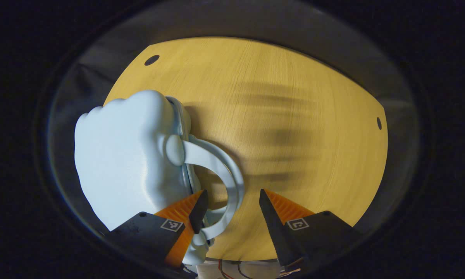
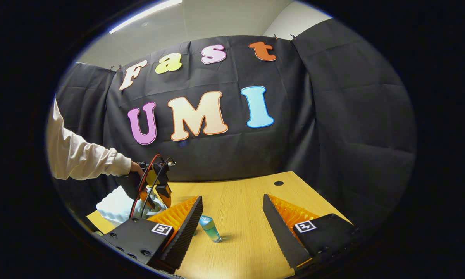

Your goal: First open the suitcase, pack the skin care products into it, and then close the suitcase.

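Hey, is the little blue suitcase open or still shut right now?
Shut: in the left gripper view the suitcase lies with its shells together along the zipper seam, and the left gripper is open around its handle.

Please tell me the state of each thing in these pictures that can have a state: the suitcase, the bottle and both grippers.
Suitcase: closed, lying on the wooden table.
Suitcase handle: between the left gripper's fingers, not clamped.
Left gripper: open.
Right gripper: open, holding nothing.
Skin care bottle: upright on the table, cap on, not yet packed.

Right gripper (image 2: 232,217) agape, small bottle (image 2: 210,229) upright on table (image 2: 248,193)
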A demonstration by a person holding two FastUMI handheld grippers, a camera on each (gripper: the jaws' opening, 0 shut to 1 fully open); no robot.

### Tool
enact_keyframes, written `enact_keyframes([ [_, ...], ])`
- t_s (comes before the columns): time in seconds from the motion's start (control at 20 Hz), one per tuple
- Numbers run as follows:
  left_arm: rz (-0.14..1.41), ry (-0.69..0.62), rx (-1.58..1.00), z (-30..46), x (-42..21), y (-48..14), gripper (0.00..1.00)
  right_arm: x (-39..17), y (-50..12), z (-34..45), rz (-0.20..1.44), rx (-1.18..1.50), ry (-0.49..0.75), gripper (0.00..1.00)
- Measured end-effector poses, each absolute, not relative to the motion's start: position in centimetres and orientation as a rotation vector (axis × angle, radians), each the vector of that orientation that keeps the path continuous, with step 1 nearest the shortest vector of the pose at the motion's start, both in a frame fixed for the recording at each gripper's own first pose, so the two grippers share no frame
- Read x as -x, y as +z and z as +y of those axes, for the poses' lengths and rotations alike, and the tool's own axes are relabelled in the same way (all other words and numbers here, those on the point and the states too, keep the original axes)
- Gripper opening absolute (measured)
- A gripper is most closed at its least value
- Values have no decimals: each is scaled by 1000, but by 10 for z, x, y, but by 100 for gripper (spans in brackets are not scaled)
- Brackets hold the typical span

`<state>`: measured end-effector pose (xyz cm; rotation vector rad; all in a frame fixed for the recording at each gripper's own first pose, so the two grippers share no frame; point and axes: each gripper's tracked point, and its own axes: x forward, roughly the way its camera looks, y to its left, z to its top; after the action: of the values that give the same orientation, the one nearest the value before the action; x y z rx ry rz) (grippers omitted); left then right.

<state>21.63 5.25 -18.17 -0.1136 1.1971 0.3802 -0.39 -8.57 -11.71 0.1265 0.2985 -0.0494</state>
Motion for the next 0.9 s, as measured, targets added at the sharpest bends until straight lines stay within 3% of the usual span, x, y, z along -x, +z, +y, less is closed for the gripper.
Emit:
enact_keyframes([
  [0.1,1213,390,75,58,-219,-185,80,6,-117,-90,297,-116,-56,96],
  [0.2,1216,400,37,66,-222,-187,70,8,-119,-95,299,-116,-67,98],
  [0.35,1219,385,52,67,-223,-188,48,9,-125,-101,311,-133,-83,98],
  [0.4,1224,378,54,67,-223,-189,62,9,-126,-103,317,-137,-86,97],
  [0.45,1227,372,54,68,-223,-190,53,10,-128,-104,321,-138,-87,98],
  [0.75,1264,345,28,64,-228,-205,46,10,-126,-114,318,-111,-102,98],
  [0.8,1271,339,33,63,-229,-210,34,10,-127,-115,322,-109,-105,98],
  [0.9,1277,329,66,60,-231,-218,36,11,-130,-116,332,-104,-109,98],
])
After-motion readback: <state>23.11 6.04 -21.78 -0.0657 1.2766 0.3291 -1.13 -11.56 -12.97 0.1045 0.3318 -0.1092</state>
